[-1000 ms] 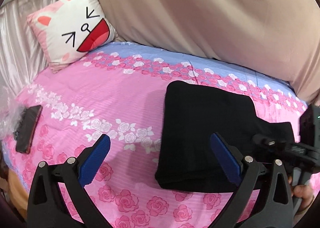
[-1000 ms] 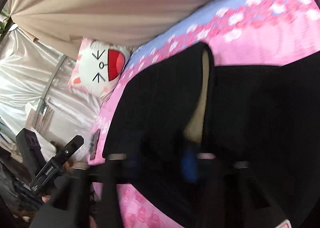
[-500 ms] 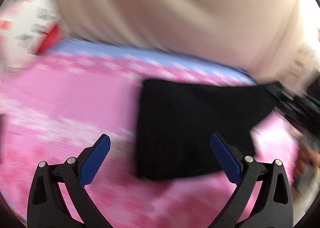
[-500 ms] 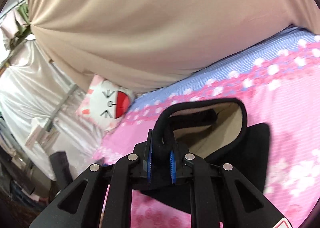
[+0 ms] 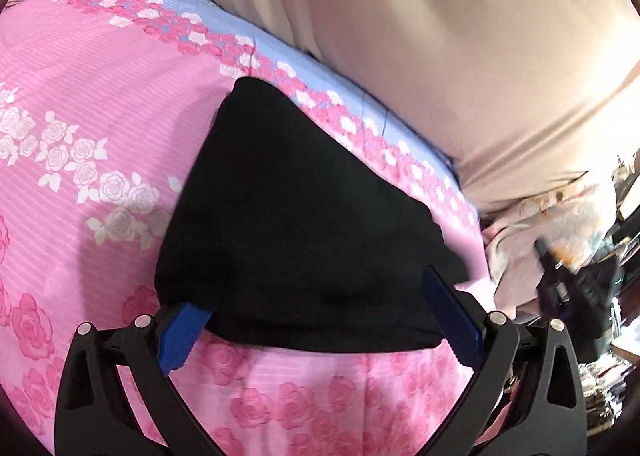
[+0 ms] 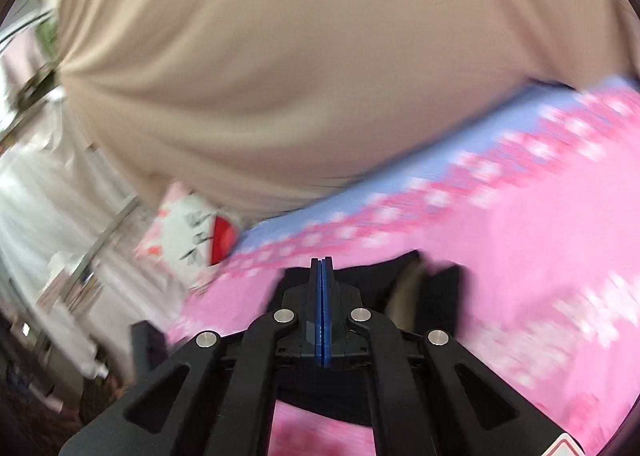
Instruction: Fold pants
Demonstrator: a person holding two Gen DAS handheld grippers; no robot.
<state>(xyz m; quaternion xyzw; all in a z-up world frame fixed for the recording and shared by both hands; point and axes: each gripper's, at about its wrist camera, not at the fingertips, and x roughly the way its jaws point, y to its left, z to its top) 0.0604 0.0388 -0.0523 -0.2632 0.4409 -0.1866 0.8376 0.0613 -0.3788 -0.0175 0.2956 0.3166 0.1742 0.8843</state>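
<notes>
While the left gripper (image 5: pixel 316 320) jaws gape wide around the folded black fabric pants (image 5: pixel 296 223), nudging could rumple them; right gripper (image 6: pixel 321 288) jaws have just closed empty.

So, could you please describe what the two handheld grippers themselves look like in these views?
Both are built alike. The left gripper has black plastic linkage arms with triangular cut-outs, round silver pivot screws and flat blue pads on its fingers. The right gripper has the same black frame, silver screws and blue pads, plus a red and white sticker at its lower right corner. No cables or sleeves show.
</notes>
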